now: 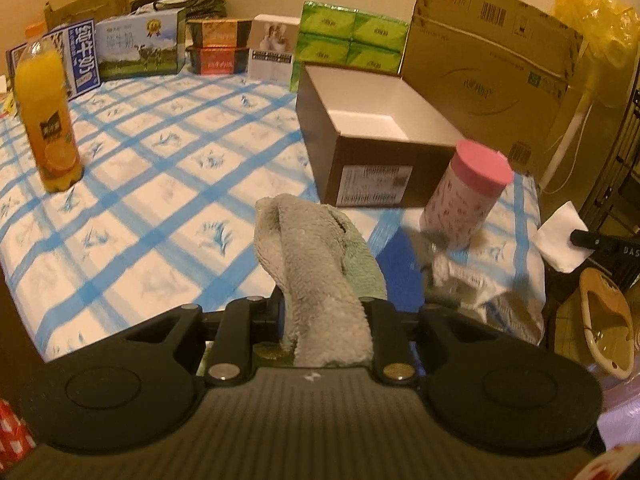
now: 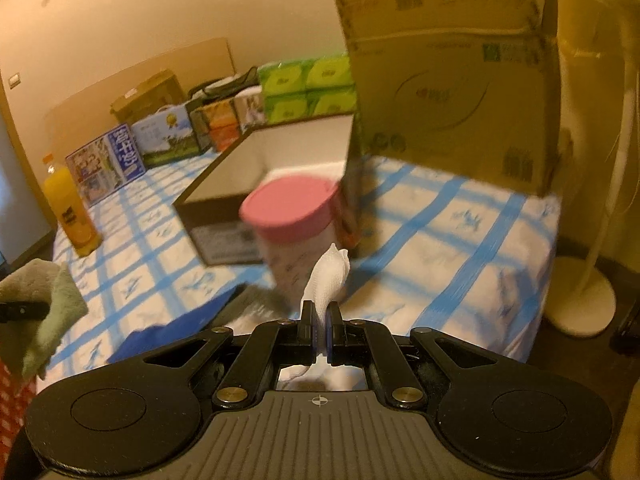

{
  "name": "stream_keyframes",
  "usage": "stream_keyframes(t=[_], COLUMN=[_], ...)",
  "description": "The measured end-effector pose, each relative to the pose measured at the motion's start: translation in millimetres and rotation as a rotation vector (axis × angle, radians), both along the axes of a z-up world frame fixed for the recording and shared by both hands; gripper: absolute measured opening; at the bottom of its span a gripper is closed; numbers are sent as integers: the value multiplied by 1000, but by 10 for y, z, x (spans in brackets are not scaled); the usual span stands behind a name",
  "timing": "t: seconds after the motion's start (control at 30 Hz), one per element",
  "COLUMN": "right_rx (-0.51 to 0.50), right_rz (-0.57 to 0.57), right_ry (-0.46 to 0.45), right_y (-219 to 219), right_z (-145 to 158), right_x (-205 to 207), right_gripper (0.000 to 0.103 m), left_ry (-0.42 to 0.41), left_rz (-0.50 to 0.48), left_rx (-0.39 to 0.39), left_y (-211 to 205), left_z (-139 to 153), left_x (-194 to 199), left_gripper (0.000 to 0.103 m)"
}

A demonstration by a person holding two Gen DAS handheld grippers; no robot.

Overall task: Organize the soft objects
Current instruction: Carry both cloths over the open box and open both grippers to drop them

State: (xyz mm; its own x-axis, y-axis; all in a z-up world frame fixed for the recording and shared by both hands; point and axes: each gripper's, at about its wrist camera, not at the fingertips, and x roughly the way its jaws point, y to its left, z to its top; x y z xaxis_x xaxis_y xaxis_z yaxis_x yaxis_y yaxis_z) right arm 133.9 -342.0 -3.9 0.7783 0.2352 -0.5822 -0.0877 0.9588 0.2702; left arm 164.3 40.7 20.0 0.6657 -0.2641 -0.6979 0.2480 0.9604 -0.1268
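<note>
Left gripper (image 1: pixel 326 320) is clamped on a grey towel (image 1: pixel 316 268); the open box (image 1: pixel 360 120) lies ahead, upper right of centre. Right gripper (image 2: pixel 320 332) pinches a white cloth (image 2: pixel 328 276), the box just beyond a pink-lidded can (image 2: pixel 296 216).

The grey towel (image 1: pixel 320 280) hides the left gripper's (image 1: pixel 325 312) fingertips, the pink-lidded canister (image 2: pixel 294 224) at twelve o'clock and the pale cloth heap (image 1: pixel 476 284) at three o'clock are motion-blurred, and the box label (image 1: pixel 374 185) is too small to read.
</note>
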Motion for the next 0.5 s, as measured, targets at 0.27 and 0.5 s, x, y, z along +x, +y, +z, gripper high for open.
stream_keyframes(t=[0.27,0.5], right_rx=[-39,-76], right_rz=[-9,23], right_ry=[-87,-147], right_y=[-437,-626], right_z=[279,387], right_x=[400,920], right_gripper=[4,4], left_ry=[-70,-134], left_rz=[-66,-119], left_rx=[-6,-3], left_y=[-332,-774], left_z=[279,478], left_x=[474,1017], left_gripper=[19,19])
